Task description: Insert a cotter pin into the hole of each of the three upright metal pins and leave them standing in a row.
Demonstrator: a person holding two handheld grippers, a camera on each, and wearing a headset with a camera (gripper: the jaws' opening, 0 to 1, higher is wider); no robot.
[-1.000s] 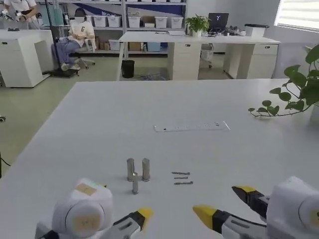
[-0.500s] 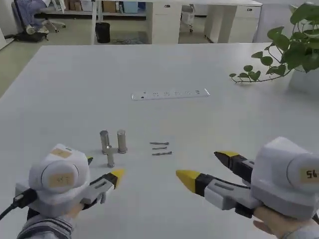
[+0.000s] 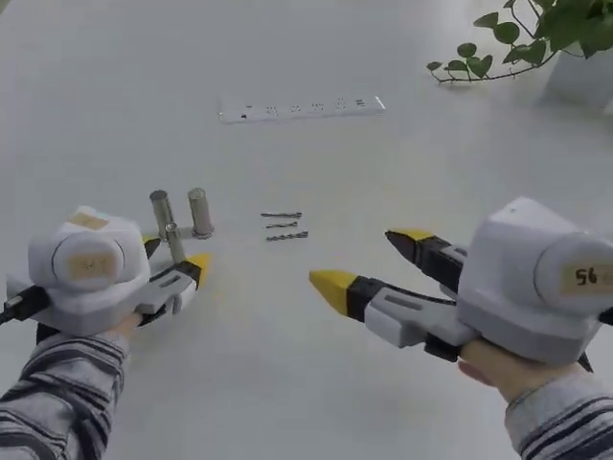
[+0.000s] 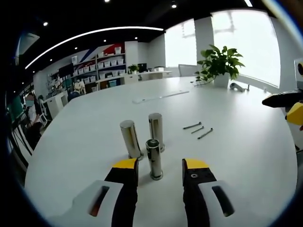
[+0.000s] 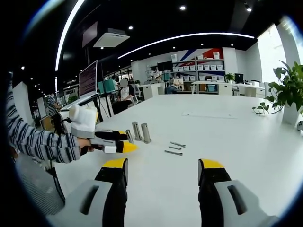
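Three upright metal pins [image 3: 199,211] stand in a tight cluster on the white table [image 3: 287,364], also in the left gripper view [image 4: 155,131] and the right gripper view [image 5: 145,132]. Three cotter pins [image 3: 282,225] lie side by side just right of them [image 4: 198,129] [image 5: 175,148]. My left gripper [image 3: 174,253] is open, and the nearest pin [image 4: 154,158] stands just ahead of its yellow tips [image 4: 161,165]. My right gripper [image 3: 366,259] is open and holds nothing [image 5: 163,165], hovering to the right of the cotter pins and nearer to me.
A white power strip [image 3: 301,106] lies flat further back on the table. A potted plant [image 3: 517,29] trails leaves at the back right corner. In the right gripper view, a striped sleeve [image 5: 38,137] reaches in from the left.
The head camera has tilted down. Both grippers have come forward over the table; the left one now sits right at the nearest pin.
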